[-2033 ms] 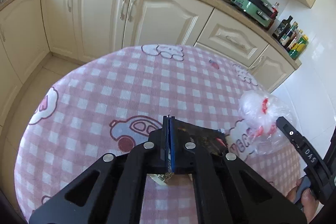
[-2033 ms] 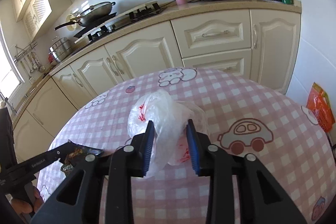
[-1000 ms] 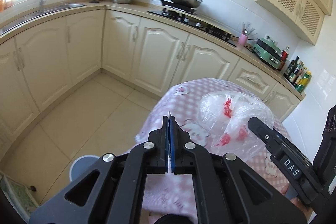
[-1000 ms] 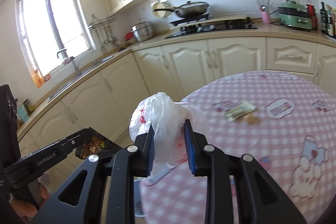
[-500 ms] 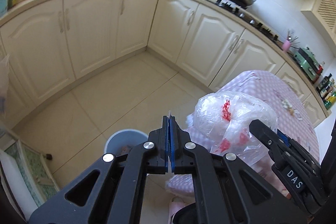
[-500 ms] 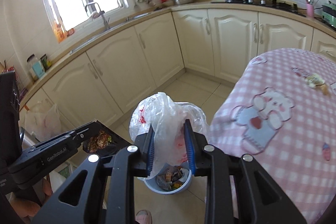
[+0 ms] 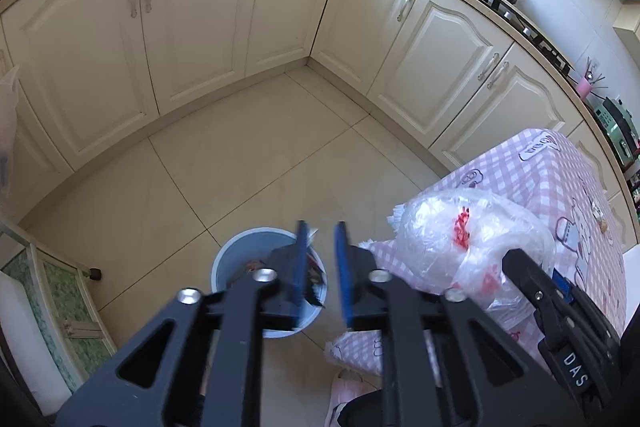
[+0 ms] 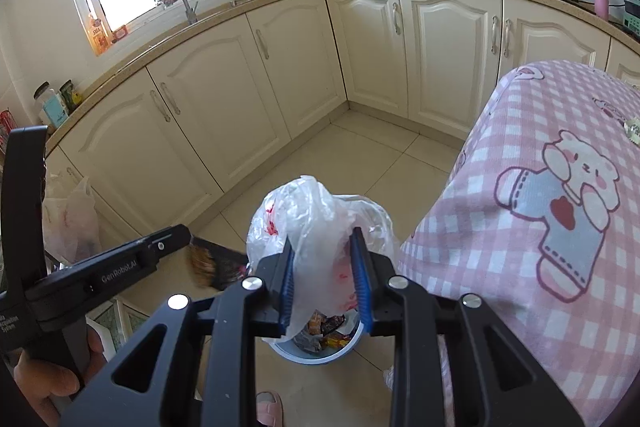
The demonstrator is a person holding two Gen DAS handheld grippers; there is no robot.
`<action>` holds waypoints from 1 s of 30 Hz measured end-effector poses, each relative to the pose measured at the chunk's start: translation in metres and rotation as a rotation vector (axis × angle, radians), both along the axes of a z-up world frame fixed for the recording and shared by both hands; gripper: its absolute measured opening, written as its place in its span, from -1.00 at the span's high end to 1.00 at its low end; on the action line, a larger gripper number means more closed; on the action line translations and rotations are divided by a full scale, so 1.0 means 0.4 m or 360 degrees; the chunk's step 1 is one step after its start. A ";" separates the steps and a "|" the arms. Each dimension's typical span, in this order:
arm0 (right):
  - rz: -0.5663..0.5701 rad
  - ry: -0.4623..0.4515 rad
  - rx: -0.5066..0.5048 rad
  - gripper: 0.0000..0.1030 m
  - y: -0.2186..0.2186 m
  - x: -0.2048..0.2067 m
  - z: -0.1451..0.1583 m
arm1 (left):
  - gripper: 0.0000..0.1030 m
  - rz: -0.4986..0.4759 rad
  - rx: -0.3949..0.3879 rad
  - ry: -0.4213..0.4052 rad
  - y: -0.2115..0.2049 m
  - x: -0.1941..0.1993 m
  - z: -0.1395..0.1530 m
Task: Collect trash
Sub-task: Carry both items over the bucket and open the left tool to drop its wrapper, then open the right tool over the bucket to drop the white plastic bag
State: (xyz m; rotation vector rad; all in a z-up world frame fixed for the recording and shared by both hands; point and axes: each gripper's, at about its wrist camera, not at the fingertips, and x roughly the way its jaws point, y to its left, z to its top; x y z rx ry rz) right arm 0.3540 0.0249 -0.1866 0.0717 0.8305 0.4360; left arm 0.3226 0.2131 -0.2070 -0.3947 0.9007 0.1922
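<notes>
Plastic bag (image 8: 308,227): pinched in my right gripper (image 8: 326,281), above the blue bin (image 7: 228,259).
Left gripper (image 7: 322,275): jaws opening; dark wrapper (image 8: 218,265) clings to one pad.
Risk: wrapper sticks or flutters, missing the bin.

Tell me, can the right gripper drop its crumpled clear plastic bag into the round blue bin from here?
Probably yes: the right gripper holds the crumpled clear plastic bag over the round blue bin, with nothing between them.
</notes>
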 end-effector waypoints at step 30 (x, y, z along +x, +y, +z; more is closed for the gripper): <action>0.0140 0.0084 -0.0069 0.38 0.228 0.067 -0.098 | -0.36 0.0157 0.0148 0.0101 0.106 -0.074 -0.022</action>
